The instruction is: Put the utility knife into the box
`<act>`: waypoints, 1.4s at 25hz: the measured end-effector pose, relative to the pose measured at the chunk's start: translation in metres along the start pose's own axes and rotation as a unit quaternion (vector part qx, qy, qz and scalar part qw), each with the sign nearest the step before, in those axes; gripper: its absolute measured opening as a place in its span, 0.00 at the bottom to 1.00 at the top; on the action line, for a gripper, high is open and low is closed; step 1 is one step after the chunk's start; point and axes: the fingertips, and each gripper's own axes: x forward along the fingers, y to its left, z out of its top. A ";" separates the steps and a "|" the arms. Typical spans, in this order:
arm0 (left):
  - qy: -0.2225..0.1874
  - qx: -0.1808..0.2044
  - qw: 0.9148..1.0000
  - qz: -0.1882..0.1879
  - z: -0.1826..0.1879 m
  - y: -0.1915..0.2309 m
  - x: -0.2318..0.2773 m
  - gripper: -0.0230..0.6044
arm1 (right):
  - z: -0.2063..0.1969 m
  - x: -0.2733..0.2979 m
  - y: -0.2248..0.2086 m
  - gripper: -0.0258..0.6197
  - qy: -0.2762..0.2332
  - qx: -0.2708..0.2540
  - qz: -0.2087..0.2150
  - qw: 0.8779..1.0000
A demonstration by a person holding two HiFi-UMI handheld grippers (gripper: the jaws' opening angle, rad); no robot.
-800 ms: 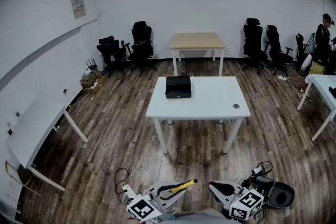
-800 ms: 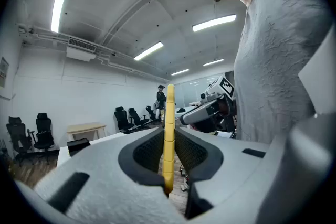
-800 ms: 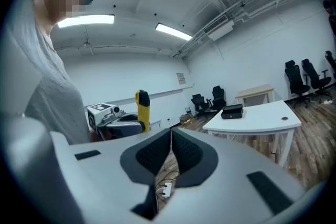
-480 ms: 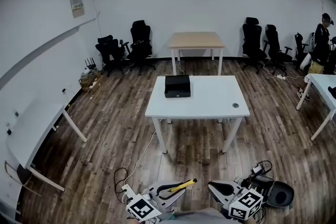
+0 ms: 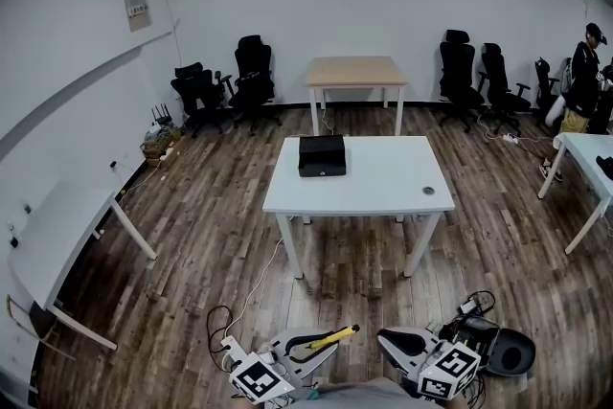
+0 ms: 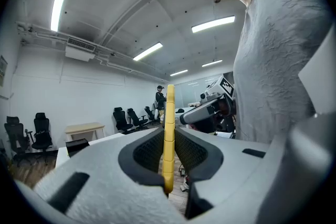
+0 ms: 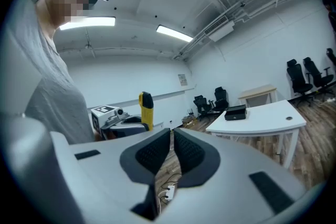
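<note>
Currently left gripper (image 6: 168, 168) clamped on yellow utility knife (image 6: 169, 123); right gripper (image 7: 171, 152) empty, jaws pressed nearly together.

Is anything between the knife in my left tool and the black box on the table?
Nothing visible. Open wood floor separates the utility knife from the white table, and the box sits near its far-left corner.

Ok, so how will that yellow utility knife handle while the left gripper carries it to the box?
The utility knife looks stiff and probably light: it juts straight from the left gripper without sagging. Much of its length sticks out past the jaws, so it may pivot or slip if bumped.
</note>
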 end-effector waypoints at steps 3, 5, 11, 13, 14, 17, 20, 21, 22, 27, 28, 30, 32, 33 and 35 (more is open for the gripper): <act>-0.007 -0.023 1.000 0.007 0.009 0.002 -0.001 0.15 | 0.002 0.006 0.005 0.09 -0.006 0.003 0.012 1.000; -0.003 -0.013 1.000 0.002 0.006 0.003 -0.001 0.15 | 0.002 0.007 0.003 0.09 -0.006 0.006 0.008 1.000; 0.000 -0.001 1.000 -0.005 0.001 0.005 -0.002 0.15 | 0.003 0.009 -0.002 0.09 -0.003 0.005 -0.005 1.000; -0.005 -0.014 1.000 0.001 0.007 0.006 -0.001 0.15 | 0.005 0.010 -0.003 0.09 -0.004 0.004 -0.005 1.000; -0.007 -0.018 1.000 0.003 0.008 0.006 -0.002 0.15 | 0.005 0.010 -0.003 0.09 -0.005 0.004 -0.004 1.000; -0.004 -0.013 1.000 0.004 0.002 0.006 -0.004 0.15 | 0.001 0.013 -0.002 0.09 -0.003 0.003 -0.002 1.000; 0.001 -0.003 1.000 0.003 -0.007 0.008 -0.006 0.15 | -0.003 0.015 -0.001 0.09 -0.001 0.001 -0.002 1.000; 0.001 -0.004 1.000 0.004 -0.007 0.009 -0.006 0.15 | -0.003 0.016 -0.002 0.09 -0.001 0.001 -0.002 1.000; 0.002 -0.001 1.000 0.003 -0.008 0.010 -0.006 0.15 | -0.002 0.016 -0.002 0.09 0.000 0.002 -0.002 1.000; 0.004 0.001 1.000 0.002 -0.009 0.017 -0.007 0.15 | 0.001 0.022 -0.006 0.09 0.000 0.001 -0.005 1.000; 0.001 -0.005 1.000 0.003 -0.007 0.018 -0.007 0.15 | 0.002 0.023 -0.007 0.09 0.000 0.001 -0.005 1.000; -0.004 -0.022 1.000 0.007 -0.001 0.019 -0.007 0.15 | 0.002 0.025 -0.007 0.09 0.000 0.001 -0.006 1.000; -0.003 -0.021 1.000 0.006 -0.004 0.020 -0.008 0.15 | 0.002 0.028 -0.007 0.09 0.000 0.002 -0.007 1.000; -0.004 -0.024 1.000 0.007 -0.003 0.021 -0.008 0.15 | 0.002 0.028 -0.008 0.09 0.000 0.003 -0.007 1.000; -0.005 -0.029 1.000 0.008 -0.004 0.023 -0.007 0.15 | 0.001 0.029 -0.009 0.09 0.002 0.005 -0.009 1.000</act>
